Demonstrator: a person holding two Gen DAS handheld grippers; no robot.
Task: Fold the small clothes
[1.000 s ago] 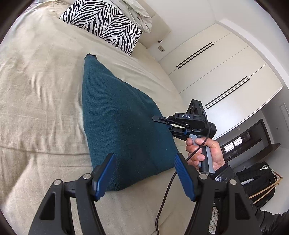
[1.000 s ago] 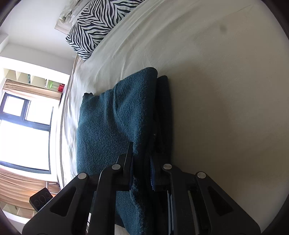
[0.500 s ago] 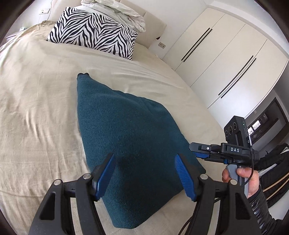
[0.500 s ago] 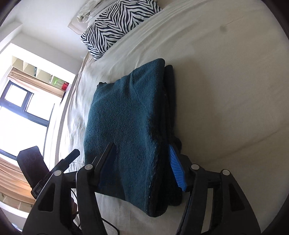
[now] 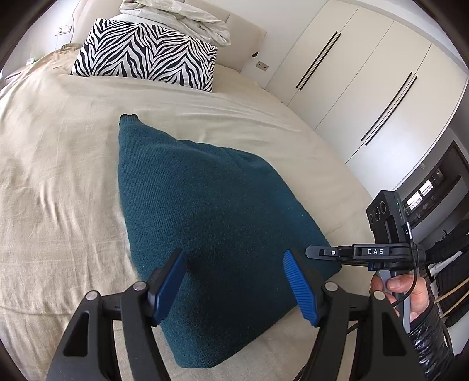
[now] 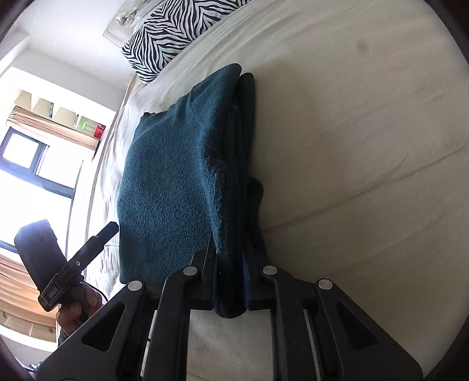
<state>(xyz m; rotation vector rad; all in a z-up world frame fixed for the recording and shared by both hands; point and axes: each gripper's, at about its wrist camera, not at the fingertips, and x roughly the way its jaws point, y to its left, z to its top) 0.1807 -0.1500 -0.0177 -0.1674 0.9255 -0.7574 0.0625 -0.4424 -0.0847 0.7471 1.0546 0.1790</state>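
A folded dark teal knitted garment (image 5: 205, 211) lies on the beige bed sheet (image 5: 58, 175). My left gripper (image 5: 236, 280) is open and hovers just above the garment's near edge, holding nothing. My right gripper (image 6: 230, 274) is shut on the garment's (image 6: 170, 181) folded side edge, pinching several layers. In the left wrist view the right gripper (image 5: 316, 252) sits at the garment's right corner, held by a hand. In the right wrist view the left gripper (image 6: 108, 230) shows at the lower left beside the garment.
A zebra-striped pillow (image 5: 143, 55) and crumpled white bedding (image 5: 181, 14) lie at the head of the bed. White wardrobe doors (image 5: 351, 73) stand to the right. A window (image 6: 32, 164) is beyond the bed's far side.
My right gripper opened, shifted along the garment's edge, then shut on it again nearer the corner. My left gripper drew back and tilted, staying open.
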